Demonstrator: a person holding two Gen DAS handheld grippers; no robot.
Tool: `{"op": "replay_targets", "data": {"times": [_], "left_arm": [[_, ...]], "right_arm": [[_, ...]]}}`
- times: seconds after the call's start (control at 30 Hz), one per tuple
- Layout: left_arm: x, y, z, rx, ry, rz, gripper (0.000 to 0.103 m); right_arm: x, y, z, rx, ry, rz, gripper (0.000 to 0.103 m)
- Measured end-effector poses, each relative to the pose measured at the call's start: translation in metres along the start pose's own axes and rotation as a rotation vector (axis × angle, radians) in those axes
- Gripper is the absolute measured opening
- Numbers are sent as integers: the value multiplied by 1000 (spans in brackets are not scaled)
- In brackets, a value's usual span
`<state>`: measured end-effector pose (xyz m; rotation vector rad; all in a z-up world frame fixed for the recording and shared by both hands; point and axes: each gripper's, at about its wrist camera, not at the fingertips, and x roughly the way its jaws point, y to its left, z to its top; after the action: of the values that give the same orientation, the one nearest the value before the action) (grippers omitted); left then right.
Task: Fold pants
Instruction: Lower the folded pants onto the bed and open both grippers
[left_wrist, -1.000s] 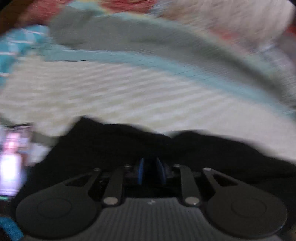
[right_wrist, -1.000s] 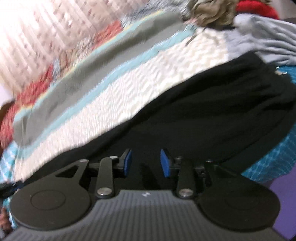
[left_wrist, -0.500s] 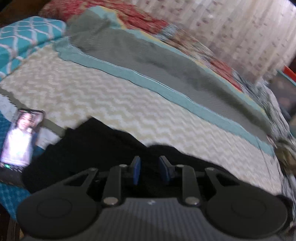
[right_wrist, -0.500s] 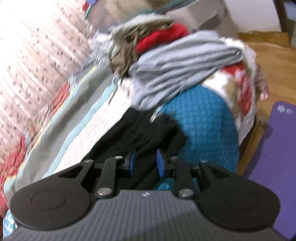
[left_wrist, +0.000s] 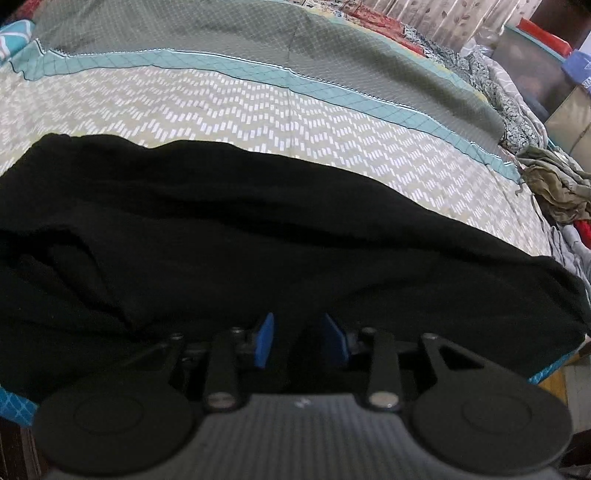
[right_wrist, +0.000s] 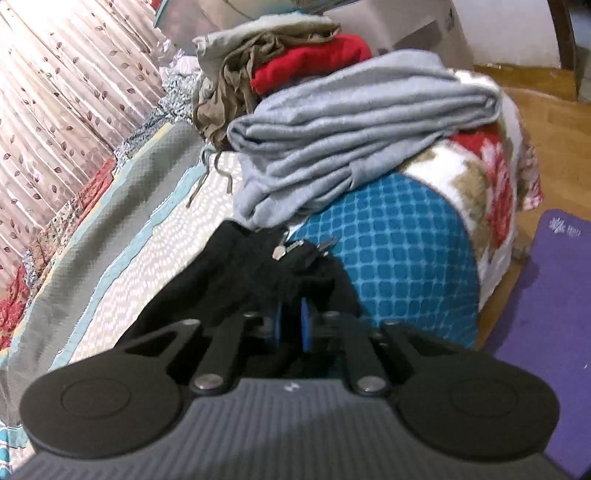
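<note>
Bed (left_wrist: 229, 107) with zigzag cover carries black pants (left_wrist: 258, 236), spread lengthwise along near edge. Left gripper (left_wrist: 301, 341): jaws opening, parted above cloth, nothing pinched. Right gripper (right_wrist: 291, 325): jaws closing on end of pants near grey folded garment (right_wrist: 354, 122). Step, judged: securing one end for fold. Next calls for left pinch, then carry-over.

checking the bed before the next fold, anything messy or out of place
Yes: a crumpled olive garment and red one sit heaped unfolded behind the grey folded clothes. The black pants lie rumpled, one end bunched by a metal zip pull.
</note>
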<state>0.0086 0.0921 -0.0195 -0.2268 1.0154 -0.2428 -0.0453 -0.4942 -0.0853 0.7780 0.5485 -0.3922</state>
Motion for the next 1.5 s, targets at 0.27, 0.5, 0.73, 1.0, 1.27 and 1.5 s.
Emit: {"op": "replay_targets", "data": {"times": [0.27, 0.5, 0.73, 1.0, 1.27, 1.5], "left_arm": [[11, -7, -10, 55, 73, 25, 39], [-7, -16, -18, 107, 63, -7, 43], [-12, -6, -11, 67, 53, -29, 44], [-15, 9, -14, -3, 47, -33, 50], [-15, 12, -14, -30, 44, -40, 50], [-25, 18, -8, -54, 4, -47, 51]], "right_arm": [[-9, -16, -5, -11, -23, -57, 13], [-30, 8, -6, -71, -165, -94, 31], [-35, 126, -70, -577, 218, 408, 31], [4, 221, -167, -1071, 473, 533, 31], [24, 225, -187, -1149, 550, 477, 2], [-7, 214, -176, -1089, 627, 522, 2]]}}
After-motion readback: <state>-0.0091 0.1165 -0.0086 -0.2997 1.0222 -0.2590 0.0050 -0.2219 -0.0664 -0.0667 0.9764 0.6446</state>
